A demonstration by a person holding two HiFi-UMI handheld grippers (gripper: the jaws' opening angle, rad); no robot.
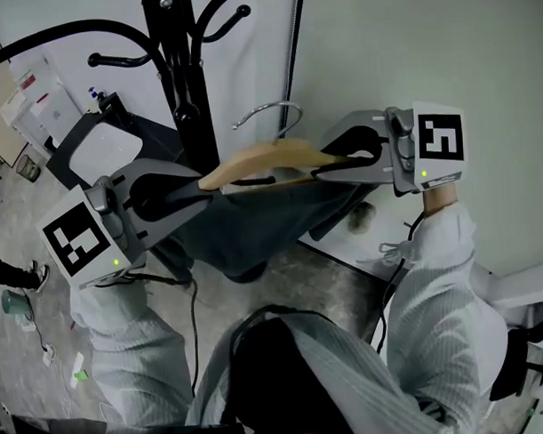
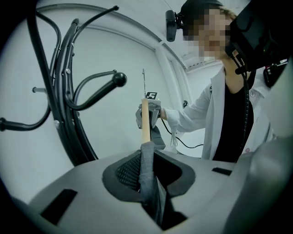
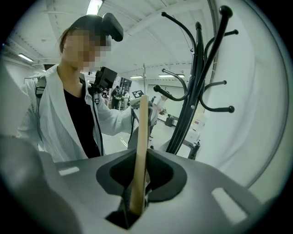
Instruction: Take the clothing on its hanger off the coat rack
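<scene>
The left gripper (image 1: 197, 184) has its jaws closed narrowly on the one dark garment (image 1: 263, 223), where it drapes over the left end of the single wooden hanger (image 1: 269, 156). One coat rack (image 1: 189, 99) stands farther back, and the hanger's hook (image 1: 272, 114) is apart from it. The right gripper (image 1: 321, 169) has its jaws clamped on the hanger's bare right end.

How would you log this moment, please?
left tool: shut on hanger | right tool: shut on hanger | hook: off coat rack
</scene>
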